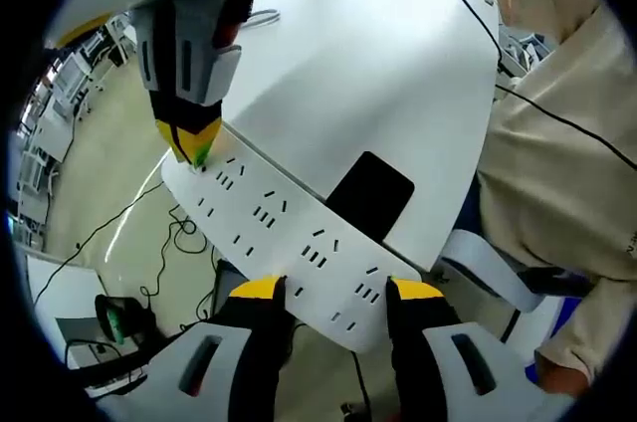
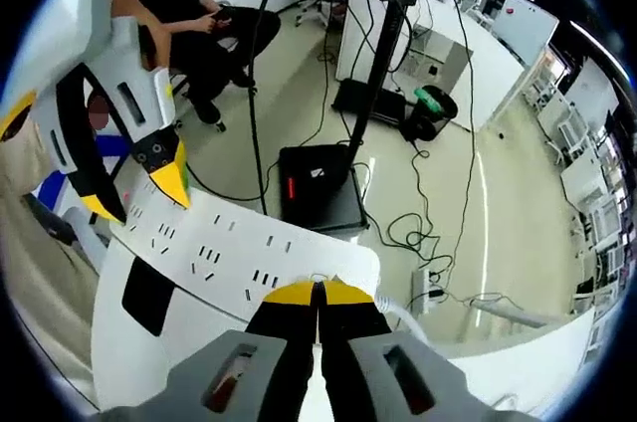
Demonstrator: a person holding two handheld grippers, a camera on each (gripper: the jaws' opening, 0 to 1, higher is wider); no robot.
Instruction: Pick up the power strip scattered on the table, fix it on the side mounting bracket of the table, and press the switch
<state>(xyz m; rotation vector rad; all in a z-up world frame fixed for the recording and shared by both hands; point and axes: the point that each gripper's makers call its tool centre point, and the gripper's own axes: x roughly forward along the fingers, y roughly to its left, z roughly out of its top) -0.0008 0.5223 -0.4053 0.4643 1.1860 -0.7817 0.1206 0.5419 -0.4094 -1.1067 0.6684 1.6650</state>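
The white power strip [image 1: 289, 243] lies slantwise along the edge of the white table [image 1: 378, 64], beside a flat black bracket [image 1: 370, 193]. My left gripper [image 1: 336, 291] is shut on the strip's near end, one yellow-tipped jaw on each long side. My right gripper [image 1: 189, 143] comes down from the upper left, shut, its yellow tips touching the strip's far end where a small green spot shows. In the right gripper view, my right gripper [image 2: 318, 293] is shut at the end of the power strip [image 2: 229, 243], with the left gripper [image 2: 134, 193] straddling the other end and the black bracket [image 2: 149, 293] below.
A person in a beige top [image 1: 567, 143] stands close on the right, and a thin black cable [image 1: 468, 4] crosses the table. On the floor below are loose cables [image 2: 418, 223], a black box [image 2: 318, 188] and a pole [image 2: 383, 44]. Another person [image 2: 199, 24] sits further off.
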